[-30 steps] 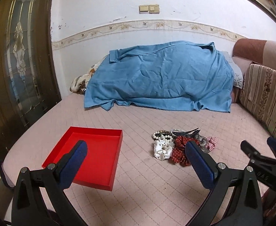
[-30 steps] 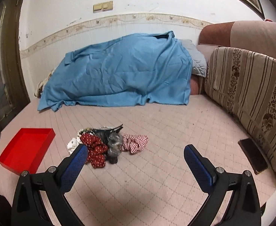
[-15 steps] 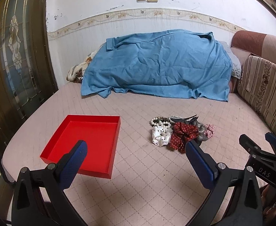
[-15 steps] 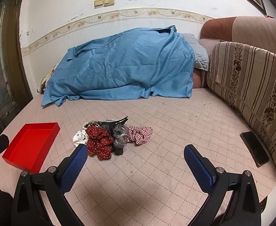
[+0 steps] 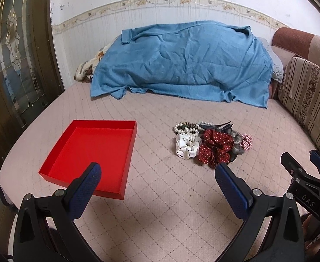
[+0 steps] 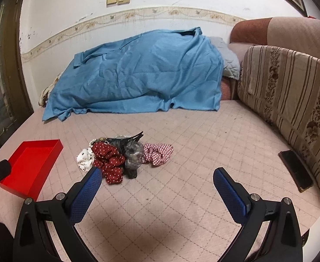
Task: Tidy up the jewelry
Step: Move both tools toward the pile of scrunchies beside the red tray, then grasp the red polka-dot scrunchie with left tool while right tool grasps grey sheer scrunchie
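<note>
A small pile of hair things and jewelry lies on the pink quilted bed: a red dotted scrunchie [image 5: 215, 147] [image 6: 108, 157], a white dotted scrunchie [image 5: 186, 145] [image 6: 83, 159], a checked pink scrunchie [image 6: 157, 152], a pearl string [image 5: 185, 128], a black hair clip [image 6: 127, 139] and a grey piece [image 6: 133, 156]. An empty red tray [image 5: 90, 152] [image 6: 31, 166] lies to its left. My left gripper [image 5: 157, 175] is open and empty, above the bed between tray and pile. My right gripper [image 6: 156, 180] is open and empty, just short of the pile.
A blue blanket [image 5: 181, 61] covers a heap at the far side of the bed. A striped sofa cushion [image 6: 291, 91] lines the right side, with a dark phone [image 6: 295, 170] beside it. A glass-panelled door [image 5: 13, 54] stands at left.
Both grippers have moved forward and tilted down toward the bed; the pile and tray sit nearer and larger in view. Both grippers stay open.
</note>
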The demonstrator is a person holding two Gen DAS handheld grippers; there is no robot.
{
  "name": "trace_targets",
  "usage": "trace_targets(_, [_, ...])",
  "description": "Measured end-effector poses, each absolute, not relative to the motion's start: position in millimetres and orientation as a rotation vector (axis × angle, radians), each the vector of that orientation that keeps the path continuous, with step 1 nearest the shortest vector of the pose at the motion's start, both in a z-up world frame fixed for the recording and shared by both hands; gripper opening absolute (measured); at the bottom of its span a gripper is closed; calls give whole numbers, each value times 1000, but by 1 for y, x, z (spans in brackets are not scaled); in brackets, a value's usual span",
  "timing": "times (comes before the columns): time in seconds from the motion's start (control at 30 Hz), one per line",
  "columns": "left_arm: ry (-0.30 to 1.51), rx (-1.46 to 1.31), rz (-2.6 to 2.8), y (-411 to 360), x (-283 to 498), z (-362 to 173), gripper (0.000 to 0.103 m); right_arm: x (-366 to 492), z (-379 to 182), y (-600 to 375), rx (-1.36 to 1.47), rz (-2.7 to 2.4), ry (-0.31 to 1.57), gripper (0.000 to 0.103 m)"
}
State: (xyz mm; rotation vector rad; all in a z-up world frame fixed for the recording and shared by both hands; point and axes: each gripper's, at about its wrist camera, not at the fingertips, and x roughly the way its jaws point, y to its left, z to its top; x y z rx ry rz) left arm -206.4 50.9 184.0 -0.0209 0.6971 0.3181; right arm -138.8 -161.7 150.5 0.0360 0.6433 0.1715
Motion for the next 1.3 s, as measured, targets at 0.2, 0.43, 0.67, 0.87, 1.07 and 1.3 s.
trace_targets(0.2, [731,-26,315,53,-198,174,103,-132,142,-158,40,199,682,103])
trace_targets(0.43, [771,-33,317,56,-189,162,103,-125,130,-156,47,219,733,101])
trace_targets(0.67, [802,-43,313,58,-182,151,103,-118,121,-156,52,222,764,101])
trace_targets(0.87, [823,-42,309,62,-173,141,103,-112,113,-156,53,234,788,101])
trace_targets(1.07, [848,-70,284,77,-155,127,103,-94,103,-157,68,264,825,100])
trace_targets(1.3, [890,-133,163,84,-119,110,90,-64,89,-155,107,347,878,87])
